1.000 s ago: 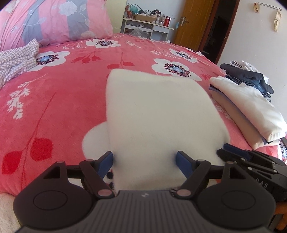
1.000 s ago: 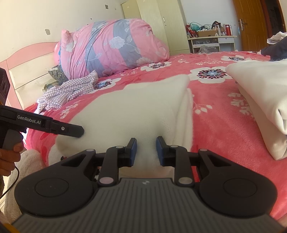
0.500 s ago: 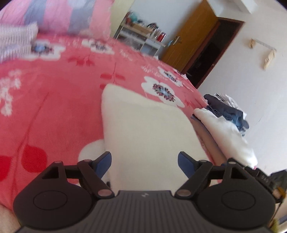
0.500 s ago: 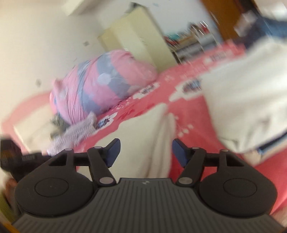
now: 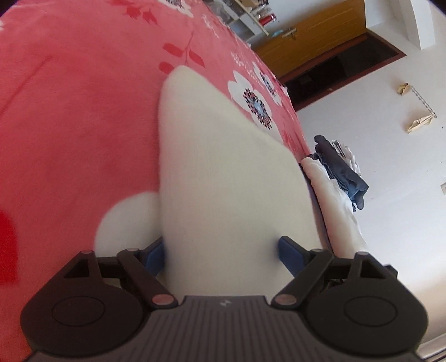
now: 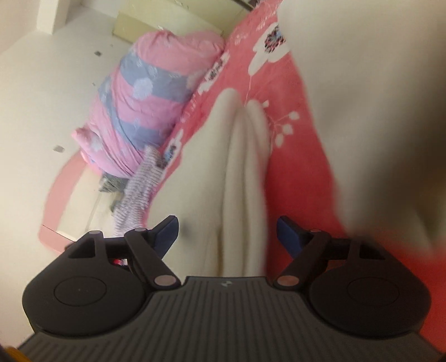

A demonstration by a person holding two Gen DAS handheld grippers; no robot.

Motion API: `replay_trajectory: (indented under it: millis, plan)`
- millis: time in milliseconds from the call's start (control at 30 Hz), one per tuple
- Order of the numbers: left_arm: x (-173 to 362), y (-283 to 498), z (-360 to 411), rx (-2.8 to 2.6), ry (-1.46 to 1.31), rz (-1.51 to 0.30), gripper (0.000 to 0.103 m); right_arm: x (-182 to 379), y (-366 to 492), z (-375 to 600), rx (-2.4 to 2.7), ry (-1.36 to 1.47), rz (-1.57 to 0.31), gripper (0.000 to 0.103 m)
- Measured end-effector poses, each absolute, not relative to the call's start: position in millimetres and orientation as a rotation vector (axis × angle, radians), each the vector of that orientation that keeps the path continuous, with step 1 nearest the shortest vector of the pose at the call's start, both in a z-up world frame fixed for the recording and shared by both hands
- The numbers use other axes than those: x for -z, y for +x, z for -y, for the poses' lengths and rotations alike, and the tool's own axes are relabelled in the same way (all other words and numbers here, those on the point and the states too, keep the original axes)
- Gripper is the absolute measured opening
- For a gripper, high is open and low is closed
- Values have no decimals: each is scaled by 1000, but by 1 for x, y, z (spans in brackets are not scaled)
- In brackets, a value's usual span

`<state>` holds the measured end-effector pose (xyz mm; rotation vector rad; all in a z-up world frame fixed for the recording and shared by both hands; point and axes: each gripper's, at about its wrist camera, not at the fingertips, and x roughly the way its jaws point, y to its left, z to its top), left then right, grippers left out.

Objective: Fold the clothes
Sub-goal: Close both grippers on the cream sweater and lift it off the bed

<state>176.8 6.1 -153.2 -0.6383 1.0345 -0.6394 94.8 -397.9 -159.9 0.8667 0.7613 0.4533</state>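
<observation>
- Across the bed, I see a red floral cover filling most of both wrist views; both views are tilted.
- At the bed's head in my right view sits a big pink-and-grey bedding roll, with a crumpled checked garment just below it.
- On the cover lies the folded white garment, flat in my left view; its layered folded edge faces my right camera.
- Beside it, toward the bed's edge, I see a cream folded stack with dark blue clothes piled behind; a blurred pale mass fills the right of my right view.
- Beyond the bed stand a wooden door and white shelves.
- My left gripper has its jaws spread and opening, the white garment's near end between them; the left pad sits at the cloth's edge, no pinch.
- My right gripper has its jaws spread and opening, the folded edge between them, unpressed.
</observation>
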Motion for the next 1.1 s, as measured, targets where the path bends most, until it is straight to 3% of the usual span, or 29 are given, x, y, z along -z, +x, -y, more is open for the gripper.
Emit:
replay_trajectory:
  millis: [200,533,700,733,867,1100]
  plan:
    - [158,208,3,705,-635,-1084,88,157,137,386,-451,874,-785,77]
    - [165,210,0,737,-669,-1057,87,154,102,354,-471,840,-803,76]
    - [164,205,-1,739,-658,-1034,85,155,129,331,-505,806,-805,76]
    - [164,204,-2,739,-654,-1028,84,155,129,328,-508,806,-801,75]
    - [157,196,-3,745,-644,-1038,82,151,116,330,-519,834,-792,55]
    - [152,160,-10,792,-620,-1095,82,151,73,348,-520,911,-823,54]
